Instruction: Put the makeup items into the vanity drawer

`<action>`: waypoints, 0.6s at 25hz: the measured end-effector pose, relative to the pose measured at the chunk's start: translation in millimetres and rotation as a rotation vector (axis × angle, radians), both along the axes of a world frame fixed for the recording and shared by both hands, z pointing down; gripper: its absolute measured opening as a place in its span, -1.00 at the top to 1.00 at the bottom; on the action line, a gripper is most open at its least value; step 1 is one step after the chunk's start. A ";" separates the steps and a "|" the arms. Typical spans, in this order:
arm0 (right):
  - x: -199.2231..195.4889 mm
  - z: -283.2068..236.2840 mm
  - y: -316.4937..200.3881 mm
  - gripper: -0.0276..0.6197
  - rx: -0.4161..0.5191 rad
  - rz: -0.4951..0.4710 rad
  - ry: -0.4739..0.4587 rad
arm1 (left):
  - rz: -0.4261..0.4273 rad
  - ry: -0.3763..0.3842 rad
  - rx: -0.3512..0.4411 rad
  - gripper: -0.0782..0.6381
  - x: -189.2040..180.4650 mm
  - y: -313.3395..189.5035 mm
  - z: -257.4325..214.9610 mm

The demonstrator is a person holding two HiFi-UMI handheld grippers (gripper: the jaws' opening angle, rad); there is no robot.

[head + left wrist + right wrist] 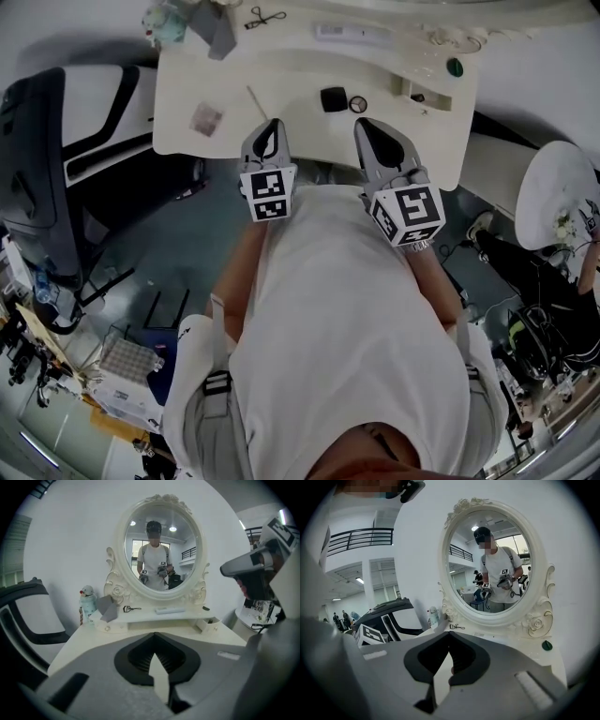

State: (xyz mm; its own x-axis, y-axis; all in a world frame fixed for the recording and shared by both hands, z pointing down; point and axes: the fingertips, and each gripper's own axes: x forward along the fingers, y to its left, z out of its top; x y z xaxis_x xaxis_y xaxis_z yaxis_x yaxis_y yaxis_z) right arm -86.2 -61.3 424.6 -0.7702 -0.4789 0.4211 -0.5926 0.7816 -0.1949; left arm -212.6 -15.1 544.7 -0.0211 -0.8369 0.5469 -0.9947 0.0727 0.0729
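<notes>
Bench [187, 84]: a black case [333, 98] is being borne.
Left gripper [272, 124]: fingers are being held shut, empty.
Right gripper [365, 123]: likewise shut, empty.

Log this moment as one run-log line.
left gripper shut, empty | right gripper shut, empty | both above vanity front edge | black compact lying on vanity, untouched

The left gripper [273, 123] and right gripper [364, 123] are held side by side at the near edge of a cream vanity table [183, 89]. A black compact [333, 98], a small round item [357, 104], a thin stick [257, 101] and a pinkish square [206, 119] are seen on the tabletop. An eyelash curler [265, 16] is seen on the raised shelf.
</notes>
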 end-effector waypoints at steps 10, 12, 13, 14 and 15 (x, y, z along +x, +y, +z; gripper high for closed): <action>-10.7 3.1 6.1 0.89 -0.001 -0.026 0.008 | -0.286 0.086 -0.192 0.61 -41.3 29.5 81.7; -8.1 4.0 5.8 0.89 0.000 -0.016 0.013 | -0.317 0.125 -0.234 0.53 -41.9 31.8 99.6; -6.7 4.2 5.7 0.89 0.001 -0.011 0.015 | -0.327 0.133 -0.246 0.52 -42.5 31.9 104.8; -5.1 4.3 5.7 0.89 0.002 -0.005 0.018 | -0.333 0.131 -0.252 0.50 -43.0 31.3 108.2; -3.3 4.4 5.5 0.89 0.003 0.002 0.019 | -0.332 0.123 -0.257 0.49 -42.9 30.0 110.5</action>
State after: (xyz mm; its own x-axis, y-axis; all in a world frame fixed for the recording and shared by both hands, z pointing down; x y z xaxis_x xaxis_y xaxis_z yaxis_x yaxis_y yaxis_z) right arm -89.5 -55.7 429.0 -0.7611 -0.4817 0.4343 -0.5976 0.7812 -0.1807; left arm -255.5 14.8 655.3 -0.1884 -0.6321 0.7517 -0.8993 0.4186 0.1267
